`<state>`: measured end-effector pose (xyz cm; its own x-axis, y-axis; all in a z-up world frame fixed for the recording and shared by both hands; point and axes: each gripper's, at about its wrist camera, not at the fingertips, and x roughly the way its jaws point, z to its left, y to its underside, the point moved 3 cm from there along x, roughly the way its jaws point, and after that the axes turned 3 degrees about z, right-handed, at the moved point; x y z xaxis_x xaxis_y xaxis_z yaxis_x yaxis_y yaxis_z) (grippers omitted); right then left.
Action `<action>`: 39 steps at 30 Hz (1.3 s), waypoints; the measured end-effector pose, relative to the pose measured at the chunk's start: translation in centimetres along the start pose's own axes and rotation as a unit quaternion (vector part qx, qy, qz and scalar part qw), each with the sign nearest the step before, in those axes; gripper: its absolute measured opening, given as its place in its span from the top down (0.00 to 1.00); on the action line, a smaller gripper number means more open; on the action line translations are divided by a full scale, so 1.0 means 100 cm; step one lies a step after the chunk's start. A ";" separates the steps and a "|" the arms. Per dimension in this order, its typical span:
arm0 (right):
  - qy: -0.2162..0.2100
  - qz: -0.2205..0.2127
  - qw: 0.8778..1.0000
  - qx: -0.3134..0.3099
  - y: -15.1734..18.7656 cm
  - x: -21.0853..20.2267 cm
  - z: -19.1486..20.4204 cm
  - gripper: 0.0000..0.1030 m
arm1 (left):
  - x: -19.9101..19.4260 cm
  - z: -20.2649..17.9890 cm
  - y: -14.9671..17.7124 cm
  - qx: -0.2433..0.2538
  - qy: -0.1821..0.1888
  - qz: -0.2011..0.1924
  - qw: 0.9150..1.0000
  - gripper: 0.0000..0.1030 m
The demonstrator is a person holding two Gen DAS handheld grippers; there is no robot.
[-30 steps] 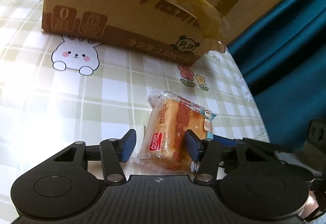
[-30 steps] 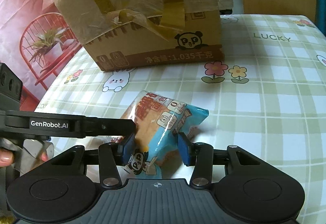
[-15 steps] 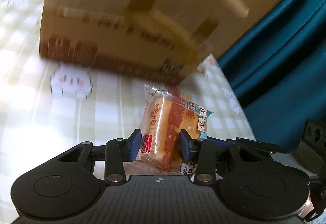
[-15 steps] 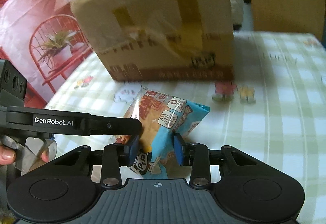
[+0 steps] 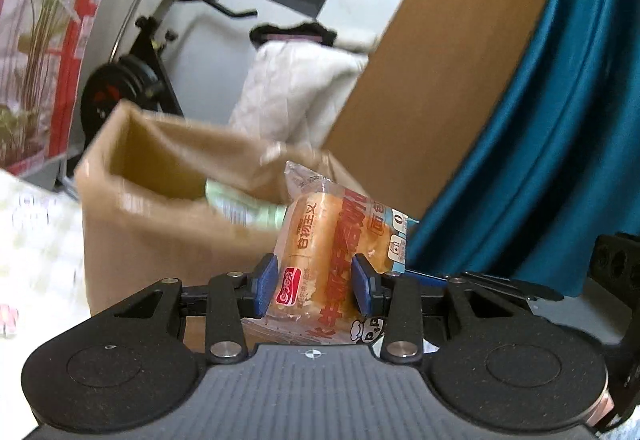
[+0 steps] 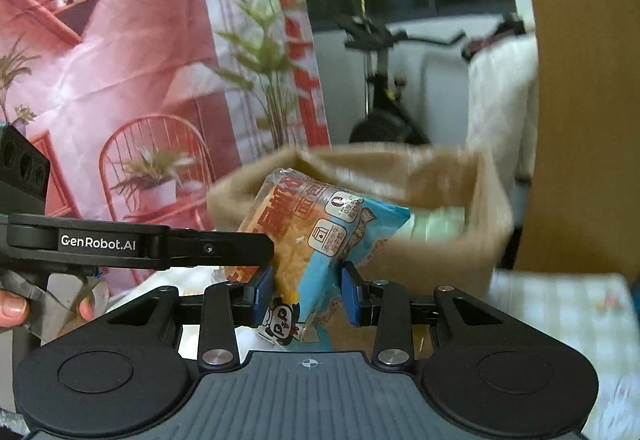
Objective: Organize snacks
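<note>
While both sets of blue pads press into its wrapper, the bread packet [image 5: 324, 260] hangs in the air between the two tools: the left gripper [image 5: 314, 286] clamps its orange end and the right gripper [image 6: 306, 294] clamps the pale blue end [image 6: 320, 240], each set of jaws closed on the packet. In the right wrist view the left tool's black arm comes in from nine o'clock, and a hand [image 6: 16, 310] shows on its handle at the eight o'clock edge. Beyond the packet, at about twelve o'clock in both views, stands the open cardboard box [image 5: 160, 207], blurred, with something pale green [image 5: 240, 205] lying inside it. A checked tablecloth [image 6: 560, 300] shows at four o'clock in the right wrist view. Farther off, an exercise bike [image 5: 136, 71] stands at eleven o'clock from the left camera, with a white padded coat [image 5: 296, 87] beside it and a teal curtain [image 5: 540, 139] at two o'clock.
</note>
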<state>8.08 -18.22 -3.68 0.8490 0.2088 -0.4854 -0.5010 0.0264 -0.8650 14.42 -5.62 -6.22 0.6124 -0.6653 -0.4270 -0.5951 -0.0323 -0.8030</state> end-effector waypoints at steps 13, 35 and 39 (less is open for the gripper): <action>0.049 -0.008 0.998 -0.026 -0.063 0.078 -0.045 0.68 | 0.084 0.020 -0.061 -0.002 -0.012 0.015 1.000 0.59; 0.082 0.045 0.995 0.021 -0.016 0.101 -0.071 0.40 | 0.103 0.038 -0.045 0.017 -0.049 0.064 0.997 0.46; 0.107 0.033 0.993 0.029 -0.021 0.087 -0.069 0.22 | 0.085 0.037 -0.053 0.029 -0.070 0.045 0.996 0.35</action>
<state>17.70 -23.21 -6.95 0.8275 -0.0010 -0.5615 -0.5598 0.0768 -0.8251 24.64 -8.34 -7.11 0.6267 -0.5524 -0.5497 -0.6229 0.0688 -0.7793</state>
